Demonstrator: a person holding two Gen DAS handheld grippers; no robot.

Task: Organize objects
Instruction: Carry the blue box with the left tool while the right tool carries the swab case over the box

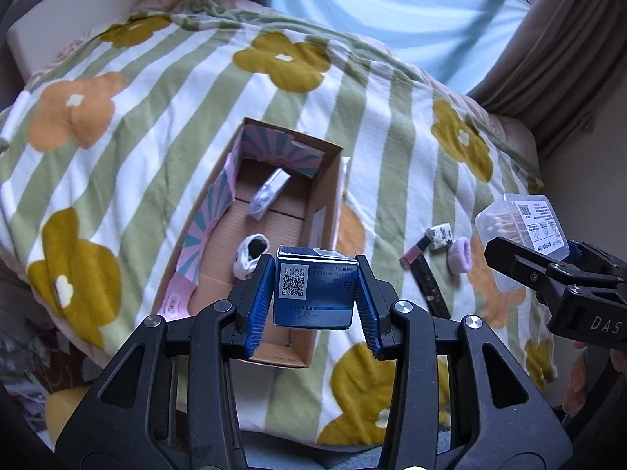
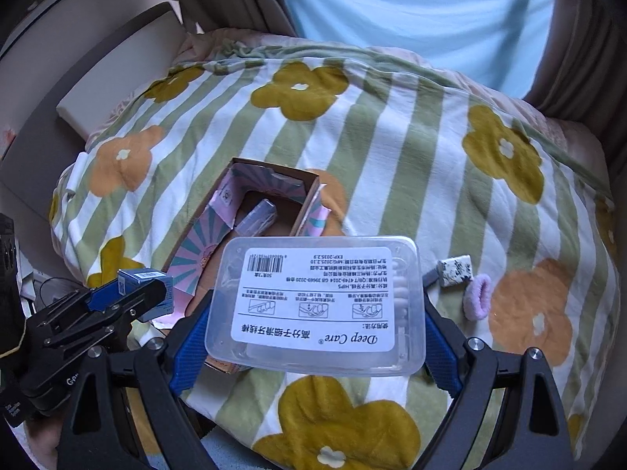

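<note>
The left gripper clamped a small blue QR-coded carton above the cardboard box; the right gripper gripped a clear "Deep Care" case.

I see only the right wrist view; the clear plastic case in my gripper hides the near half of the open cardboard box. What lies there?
Observer: A rolled white sock lies on the cardboard box floor, nearer than the silvery packet.
Operator: How does the left gripper hold its load?
Observer: It is shut on the small blue carton, one pad on each side face.
Operator: What else do I miss?
Observer: A slim dark stick with a pink end lies on the striped flower blanket, beside the speckled white block.
</note>
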